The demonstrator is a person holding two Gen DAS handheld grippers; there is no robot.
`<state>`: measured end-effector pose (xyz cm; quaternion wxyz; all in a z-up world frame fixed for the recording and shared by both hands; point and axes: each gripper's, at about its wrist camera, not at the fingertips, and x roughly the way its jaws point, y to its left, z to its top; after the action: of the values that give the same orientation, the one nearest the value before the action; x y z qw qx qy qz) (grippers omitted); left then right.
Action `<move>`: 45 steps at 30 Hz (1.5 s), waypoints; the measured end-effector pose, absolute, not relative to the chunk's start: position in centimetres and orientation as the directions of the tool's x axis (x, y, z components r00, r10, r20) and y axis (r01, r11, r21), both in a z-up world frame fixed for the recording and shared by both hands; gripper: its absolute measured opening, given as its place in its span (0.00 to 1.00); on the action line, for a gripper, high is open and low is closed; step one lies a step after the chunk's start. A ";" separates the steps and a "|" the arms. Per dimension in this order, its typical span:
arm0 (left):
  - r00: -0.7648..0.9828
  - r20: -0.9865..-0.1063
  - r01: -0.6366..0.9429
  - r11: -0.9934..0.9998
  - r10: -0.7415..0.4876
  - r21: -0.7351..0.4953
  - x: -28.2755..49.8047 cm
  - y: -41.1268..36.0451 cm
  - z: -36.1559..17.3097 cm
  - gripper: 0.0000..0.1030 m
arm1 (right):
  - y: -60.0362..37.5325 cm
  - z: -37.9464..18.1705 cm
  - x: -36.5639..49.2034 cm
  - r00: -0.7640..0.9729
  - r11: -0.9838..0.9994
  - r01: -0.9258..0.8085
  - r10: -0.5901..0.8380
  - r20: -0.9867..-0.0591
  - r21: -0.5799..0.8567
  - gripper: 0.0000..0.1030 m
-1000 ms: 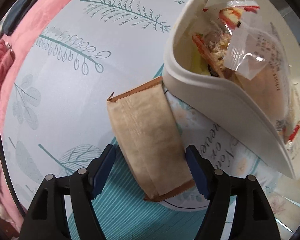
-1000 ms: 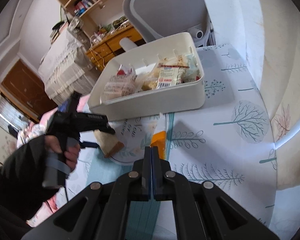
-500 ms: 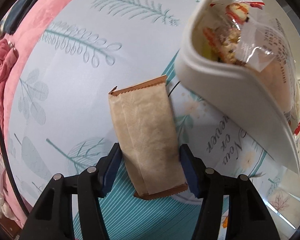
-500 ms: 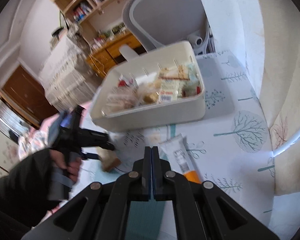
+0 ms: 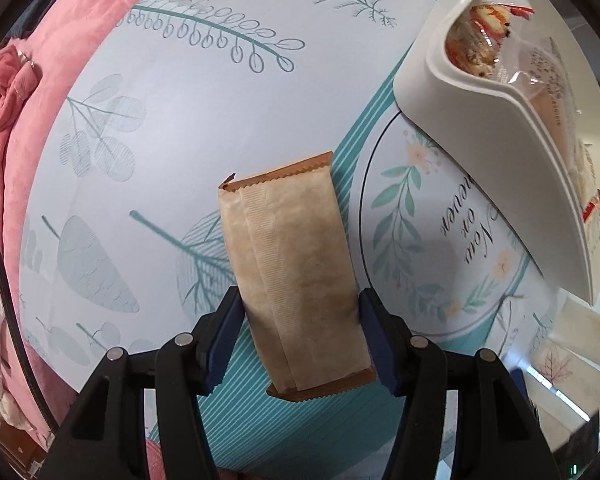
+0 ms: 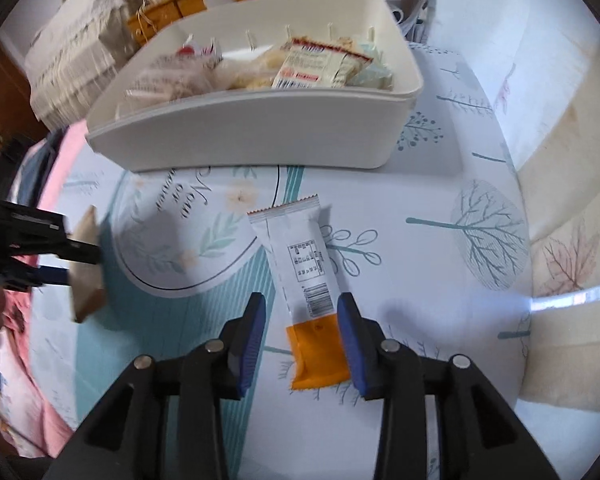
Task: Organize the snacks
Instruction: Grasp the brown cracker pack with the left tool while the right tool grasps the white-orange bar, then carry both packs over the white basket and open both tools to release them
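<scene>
We see a tan crinkled snack packet (image 5: 296, 280) with brown serrated ends clamped in our left gripper (image 5: 300, 340) above the leaf-print tablecloth (image 5: 160, 140), our right gripper (image 6: 302, 340) just opened, straddling a white-and-orange bar (image 6: 304, 292) lying flat, white snack bin (image 6: 260, 128) beyond.

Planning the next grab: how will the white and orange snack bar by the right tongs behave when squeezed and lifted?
The white and orange snack bar lies flat and thin, so it is probably light. Its glossy wrapper may slip in the right tongs. Its straight shape suggests moderate stiffness.
</scene>
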<state>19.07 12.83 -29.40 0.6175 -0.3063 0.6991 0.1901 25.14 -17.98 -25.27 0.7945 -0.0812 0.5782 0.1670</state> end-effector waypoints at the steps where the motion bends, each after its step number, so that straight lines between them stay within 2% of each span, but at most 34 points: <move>1: -0.047 -0.980 -0.660 0.742 -0.195 -0.116 18.9 13.0 -29.0 0.55 | -17.8 -25.7 25.2 0.267 0.930 -0.363 0.160 -0.950 0.055 0.38; 12: 0.031 -0.979 -0.605 0.775 -0.202 -0.180 18.3 11.2 -21.8 0.56 | -16.8 -28.0 26.8 0.228 0.920 -0.390 0.119 -0.966 0.021 0.40; 17: 0.070 -0.978 -0.579 0.791 -0.194 -0.198 19.9 11.0 -19.4 0.56 | -16.8 -28.4 26.8 0.204 0.923 -0.383 0.121 -0.972 0.034 0.35; 25: 0.110 -0.981 -0.575 0.795 -0.159 -0.193 21.8 11.4 -16.6 0.56 | -16.8 -28.0 26.8 0.046 0.915 -0.335 0.256 -0.966 0.226 0.34; 31: 0.144 -0.980 -0.543 0.817 -0.139 -0.196 24.0 11.1 -15.3 0.56 | -15.2 -24.5 26.1 -0.004 0.825 -0.416 0.420 -0.908 0.383 0.34; 39: 0.226 -0.962 -0.431 0.869 -0.156 -0.242 28.1 9.5 -13.9 0.56 | -15.1 -17.3 27.4 0.163 0.716 -0.507 0.626 -0.762 0.480 0.34; 45: 0.289 -0.945 -0.320 0.915 -0.154 -0.246 31.9 7.7 -13.3 0.56 | -17.1 -15.0 30.3 0.379 0.748 -0.453 0.654 -0.654 0.485 0.34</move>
<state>31.91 7.66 -13.31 0.7776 -0.1991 0.5940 0.0534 30.26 -17.11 -15.02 0.8227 0.1133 0.4440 0.3363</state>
